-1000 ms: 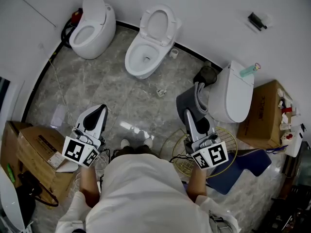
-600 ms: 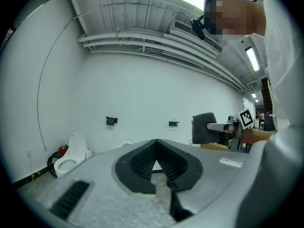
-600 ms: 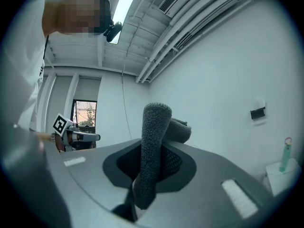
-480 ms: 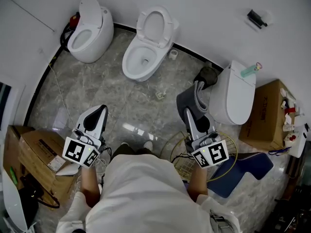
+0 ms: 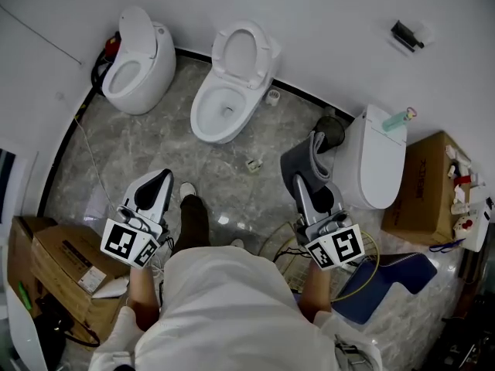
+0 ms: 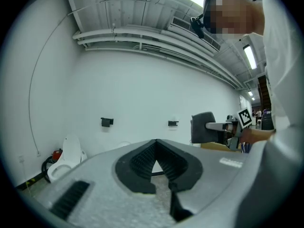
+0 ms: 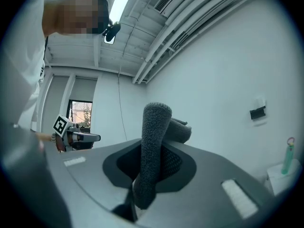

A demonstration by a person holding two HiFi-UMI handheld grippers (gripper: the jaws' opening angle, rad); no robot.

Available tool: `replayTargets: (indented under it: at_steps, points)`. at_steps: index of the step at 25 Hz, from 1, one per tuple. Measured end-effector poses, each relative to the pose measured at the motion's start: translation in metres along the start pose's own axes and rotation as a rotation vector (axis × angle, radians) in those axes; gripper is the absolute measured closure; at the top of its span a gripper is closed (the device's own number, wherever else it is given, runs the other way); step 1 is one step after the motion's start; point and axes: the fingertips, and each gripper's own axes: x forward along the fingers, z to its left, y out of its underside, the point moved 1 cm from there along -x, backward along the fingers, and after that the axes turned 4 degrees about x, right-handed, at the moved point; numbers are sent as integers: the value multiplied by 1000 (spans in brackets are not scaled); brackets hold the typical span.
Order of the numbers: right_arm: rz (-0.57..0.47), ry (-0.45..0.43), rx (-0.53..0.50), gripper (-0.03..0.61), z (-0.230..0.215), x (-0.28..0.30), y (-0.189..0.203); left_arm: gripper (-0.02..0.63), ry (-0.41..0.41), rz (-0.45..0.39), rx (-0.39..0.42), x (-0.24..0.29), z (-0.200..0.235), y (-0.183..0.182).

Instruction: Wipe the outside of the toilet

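Now that a foot [image 5: 190, 207] has stepped forward, the right hand-held gripper [image 5: 300, 180] clamps a grey cloth [image 5: 311, 157], not yet touching the toilet [image 5: 373, 161] just right of it; the left hand-held gripper [image 5: 157, 178] is closed, empty.

A bare test room, not a home bathroom: three white ceramic toilets [image 5: 135, 64] [image 5: 228, 83] [image 5: 373, 157] line one wall ahead of the left gripper [image 5: 158, 178] and right gripper [image 5: 300, 182]. Brown cardboard boxes [image 5: 421, 184] [image 5: 58, 253] sit outside both, with exposed ceiling pipes [image 6: 156, 34] overhead.

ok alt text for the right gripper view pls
The right gripper is shut on a folded dark grey fuzzy cloth that stands up between its jaws. Behind it rises a plain white wall, with a slim green bottle at the far right.
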Motion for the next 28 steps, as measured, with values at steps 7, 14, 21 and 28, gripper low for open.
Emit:
replayTargets:
  at_steps: [7, 14, 21, 28]
  points:
    - [26, 71, -11, 520, -16, 85, 9, 615, 53, -14, -37, 56, 92, 10]
    - [62, 128, 11, 520, -24, 198, 15, 615, 129, 6, -80, 119, 201, 14]
    - [88, 175, 40, 520, -29, 291, 21, 615, 207, 40, -95, 160, 278, 18]
    - [105, 222, 40, 520, -33, 360, 27, 615, 261, 57, -111, 196, 345, 22]
